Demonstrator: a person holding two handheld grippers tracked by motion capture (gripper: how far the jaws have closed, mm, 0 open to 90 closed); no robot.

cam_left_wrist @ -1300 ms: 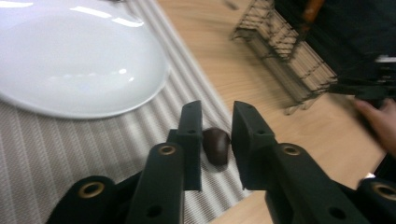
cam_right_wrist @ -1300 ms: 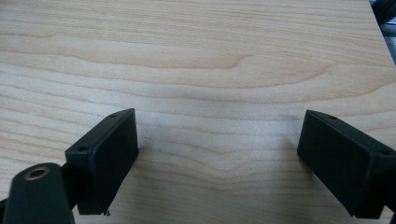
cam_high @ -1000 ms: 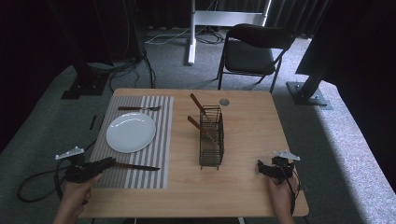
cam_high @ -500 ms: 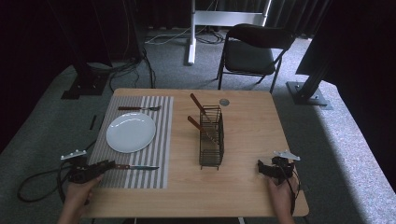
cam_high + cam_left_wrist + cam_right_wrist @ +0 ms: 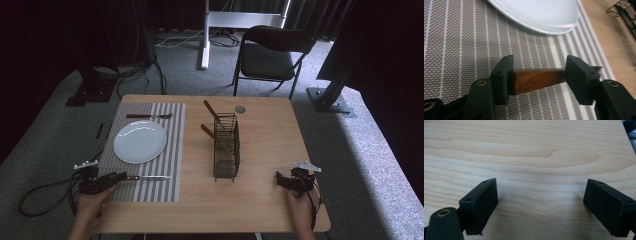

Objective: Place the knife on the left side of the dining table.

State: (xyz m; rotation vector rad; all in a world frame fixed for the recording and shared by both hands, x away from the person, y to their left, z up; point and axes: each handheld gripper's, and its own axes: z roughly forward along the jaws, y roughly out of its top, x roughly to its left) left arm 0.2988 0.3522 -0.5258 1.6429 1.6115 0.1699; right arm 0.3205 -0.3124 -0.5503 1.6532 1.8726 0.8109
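so the left gripper [image 5: 537,80] has just been opening its jaws round the knife [image 5: 148,177]'s wooden handle, which lies btwn the pads on the striped placemat [image 5: 170,150], just near side of the plate [image 5: 140,141]. looks like the release step; next, back off twd the mat's near edge, w/ room there. right gripper [image 5: 540,205] sits wide open over bare table [image 5: 529,152].

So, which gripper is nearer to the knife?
Left. The left gripper has the knife handle between its just-opened jaws; the right gripper rests far across the table.
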